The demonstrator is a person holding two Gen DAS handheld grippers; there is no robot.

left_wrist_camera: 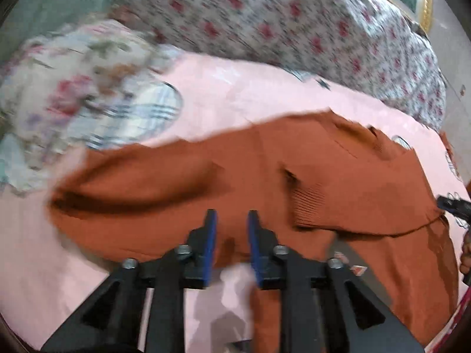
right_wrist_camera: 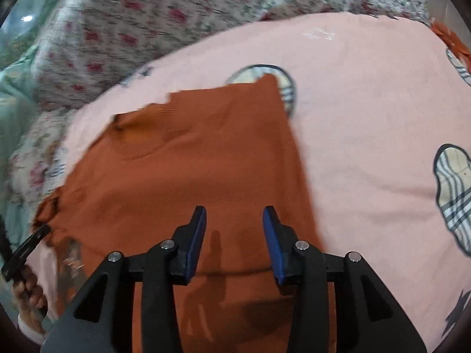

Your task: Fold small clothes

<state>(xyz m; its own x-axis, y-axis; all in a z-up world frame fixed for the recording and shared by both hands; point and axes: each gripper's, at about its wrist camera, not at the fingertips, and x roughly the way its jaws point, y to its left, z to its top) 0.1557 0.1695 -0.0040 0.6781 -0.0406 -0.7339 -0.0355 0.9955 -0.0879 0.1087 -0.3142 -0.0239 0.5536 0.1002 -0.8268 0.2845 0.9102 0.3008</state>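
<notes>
A rust-orange knit sweater [left_wrist_camera: 265,176] lies spread on a pink bedsheet [left_wrist_camera: 235,88], one sleeve stretched to the left and a ribbed cuff folded over its middle. My left gripper [left_wrist_camera: 232,220] is open with nothing between its blue pads, just above the sweater's lower edge. In the right wrist view the same sweater [right_wrist_camera: 191,161] lies flat with its neckline at the upper left. My right gripper [right_wrist_camera: 234,217] is open and empty above the sweater's body. The left gripper's tip [right_wrist_camera: 26,247] shows at the sweater's left edge.
A pile of floral clothes [left_wrist_camera: 73,94] lies at the left on the sheet. A floral quilt [left_wrist_camera: 294,23] is bunched along the far side. The pink sheet [right_wrist_camera: 368,132] has plaid patches [right_wrist_camera: 456,194] at the right. The right gripper's tip [left_wrist_camera: 453,206] shows at the right edge.
</notes>
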